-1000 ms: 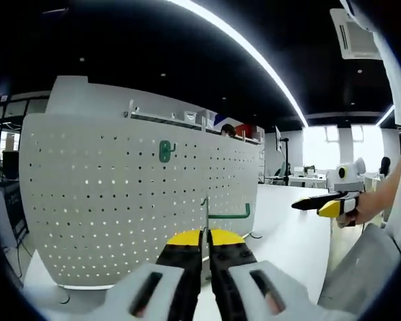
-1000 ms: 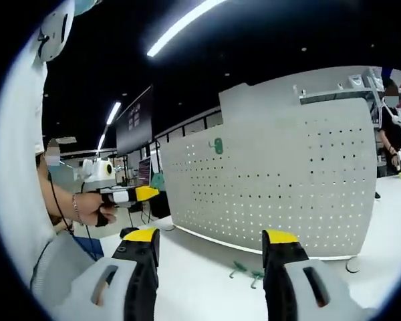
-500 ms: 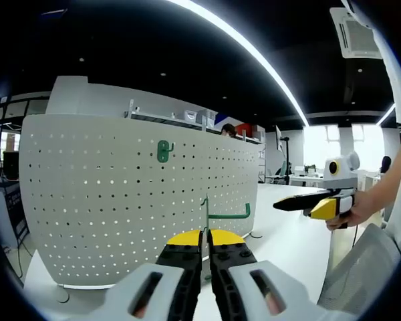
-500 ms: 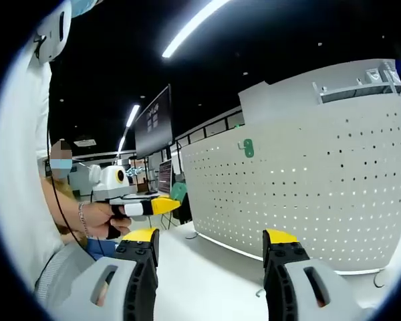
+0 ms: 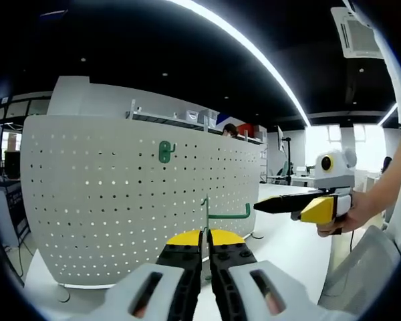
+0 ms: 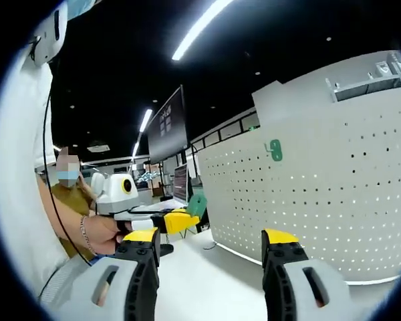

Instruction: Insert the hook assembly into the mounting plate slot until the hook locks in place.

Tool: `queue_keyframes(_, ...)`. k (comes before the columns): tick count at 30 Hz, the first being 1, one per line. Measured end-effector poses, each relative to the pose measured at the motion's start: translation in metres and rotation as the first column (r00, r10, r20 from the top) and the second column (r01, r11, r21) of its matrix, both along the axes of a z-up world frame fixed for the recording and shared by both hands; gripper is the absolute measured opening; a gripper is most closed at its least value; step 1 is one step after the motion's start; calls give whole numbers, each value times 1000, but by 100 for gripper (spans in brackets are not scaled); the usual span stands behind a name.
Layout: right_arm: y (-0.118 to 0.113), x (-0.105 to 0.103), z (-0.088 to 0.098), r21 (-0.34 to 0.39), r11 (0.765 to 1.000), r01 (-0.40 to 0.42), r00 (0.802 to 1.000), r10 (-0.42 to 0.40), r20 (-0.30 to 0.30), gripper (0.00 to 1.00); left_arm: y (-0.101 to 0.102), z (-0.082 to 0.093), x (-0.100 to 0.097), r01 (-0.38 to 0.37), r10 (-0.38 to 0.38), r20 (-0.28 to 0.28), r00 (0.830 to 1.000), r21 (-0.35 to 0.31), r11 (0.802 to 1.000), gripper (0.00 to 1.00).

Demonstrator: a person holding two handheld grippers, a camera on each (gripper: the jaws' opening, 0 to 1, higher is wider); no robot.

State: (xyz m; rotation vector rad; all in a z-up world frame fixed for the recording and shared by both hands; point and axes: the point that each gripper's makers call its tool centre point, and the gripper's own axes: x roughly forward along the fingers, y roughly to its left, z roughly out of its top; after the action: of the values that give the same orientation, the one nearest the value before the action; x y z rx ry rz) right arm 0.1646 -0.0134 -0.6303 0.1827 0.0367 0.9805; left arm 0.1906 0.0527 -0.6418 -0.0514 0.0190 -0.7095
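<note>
A white perforated mounting plate (image 5: 120, 200) stands upright on the table, and a green hook (image 5: 166, 151) is fixed high on it. My left gripper (image 5: 205, 235) is shut on a green hook assembly (image 5: 227, 215), whose thin stem rises between the jaws and whose arm points right. It hangs in front of the plate's lower right part. My right gripper (image 5: 291, 203) comes in from the right, held by a hand. In the right gripper view my right gripper (image 6: 210, 242) is open with nothing between its fingers. There the plate (image 6: 334, 194), its mounted hook (image 6: 275, 150) and the left gripper (image 6: 170, 219) appear.
The white table (image 5: 287, 251) runs forward on the right of the plate. A shelf rail (image 5: 180, 120) tops the board. A dark monitor (image 6: 167, 124) hangs behind the left gripper. A person's sleeve (image 6: 20, 167) covers the left side of the right gripper view.
The right gripper has come closer to the left one, growing larger in the left gripper view. The right gripper view has swung left, so the plate sits further right. The left gripper holds still.
</note>
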Motion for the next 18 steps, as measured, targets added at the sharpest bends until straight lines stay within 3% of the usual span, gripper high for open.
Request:
queue_keyframes(7,17,2,2,17,999,-33,999,33,-16,59,0,0,0,-4,4,-2,1000,-3,1000,2)
queue_keyframes(18,38,9,9,46,998,-49,997,51,-49,49,-1,1,-2,-11,11,-5,1000,-9,1000,2)
